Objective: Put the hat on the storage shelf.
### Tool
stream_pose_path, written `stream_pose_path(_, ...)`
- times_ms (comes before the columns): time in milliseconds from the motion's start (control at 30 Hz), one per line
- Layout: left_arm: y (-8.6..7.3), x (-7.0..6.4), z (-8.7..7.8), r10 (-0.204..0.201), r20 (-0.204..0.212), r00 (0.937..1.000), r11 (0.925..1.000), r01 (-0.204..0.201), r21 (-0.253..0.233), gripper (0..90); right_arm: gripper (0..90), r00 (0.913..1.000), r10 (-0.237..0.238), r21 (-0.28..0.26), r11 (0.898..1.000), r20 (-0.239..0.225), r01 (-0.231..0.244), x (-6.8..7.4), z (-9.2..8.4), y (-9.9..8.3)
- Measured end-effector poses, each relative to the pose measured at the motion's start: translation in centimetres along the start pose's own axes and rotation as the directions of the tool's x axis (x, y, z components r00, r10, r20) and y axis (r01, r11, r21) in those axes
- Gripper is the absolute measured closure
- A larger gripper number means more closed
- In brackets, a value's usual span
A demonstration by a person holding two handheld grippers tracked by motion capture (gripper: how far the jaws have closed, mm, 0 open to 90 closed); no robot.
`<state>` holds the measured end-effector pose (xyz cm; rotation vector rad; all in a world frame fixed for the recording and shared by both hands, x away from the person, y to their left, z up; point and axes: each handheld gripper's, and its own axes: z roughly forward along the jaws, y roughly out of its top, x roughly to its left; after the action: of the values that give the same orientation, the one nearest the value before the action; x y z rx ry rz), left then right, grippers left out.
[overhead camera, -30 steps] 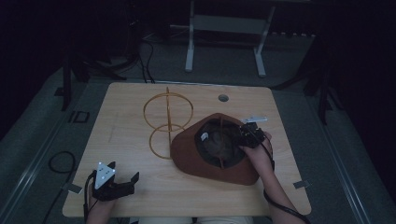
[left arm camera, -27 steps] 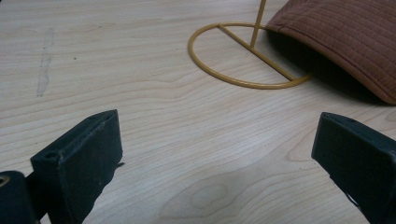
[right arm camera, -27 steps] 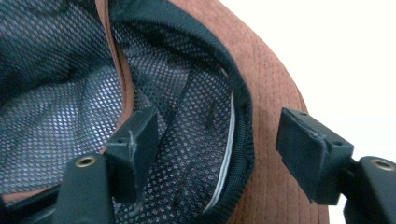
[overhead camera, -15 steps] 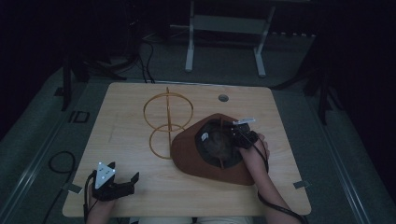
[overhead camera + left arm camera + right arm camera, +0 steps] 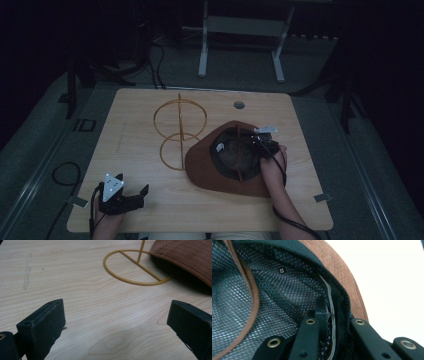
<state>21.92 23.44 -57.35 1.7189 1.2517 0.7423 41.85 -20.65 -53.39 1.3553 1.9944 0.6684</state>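
A brown wide-brimmed hat (image 5: 210, 167) lies crown-down on the wooden table (image 5: 135, 150), right of centre. My right gripper (image 5: 261, 143) sits at the right edge of the hat's opening. In the right gripper view its jaws (image 5: 334, 322) have just been closing and now pinch the hat's dark inner band and mesh lining (image 5: 274, 290). A yellow wire stand (image 5: 179, 131) stands just left of the hat, its ring base (image 5: 135, 277) partly under the brim (image 5: 185, 255). My left gripper (image 5: 142, 192) rests at the table's front left, open, with bare wood between its jaws (image 5: 116, 315).
A round cable hole (image 5: 239, 105) sits near the table's far edge. Behind the table stands a grey metal frame (image 5: 240, 45) on the floor. A cable loop (image 5: 62, 172) lies on the floor at the left.
The right gripper has shifted slightly left onto the hat's opening and its jaws have closed on the inner edge. The left gripper has not moved.
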Motion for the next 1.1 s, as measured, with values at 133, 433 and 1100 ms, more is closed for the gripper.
stream_pose_path(133, 0.0, -0.3, 0.0, 0.042, -0.01, 0.9991, 0.9991, -0.042, 0.005, 2.5, 84.2, 0.9991, 0.033, -0.054, 0.998, -0.028, -0.034, -0.8, -1.5, 0.5)
stream_pose_path(433, 0.1, -0.3, 0.0, 0.032, 0.004, 0.9995, 0.9993, -0.032, 0.021, 2.6, 84.3, 0.9912, 0.084, -0.145, 0.985, -0.102, -0.099, -2.1, -4.9, 1.6)
stream_pose_path(1100, 3.2, -3.1, 0.4, 0.136, 0.159, 0.978, 0.9894, -0.142, 0.031, 5.5, 84.2, 0.9806, 0.12, -0.32, 0.933, -0.155, -0.165, -5.0, -12.4, 3.2)
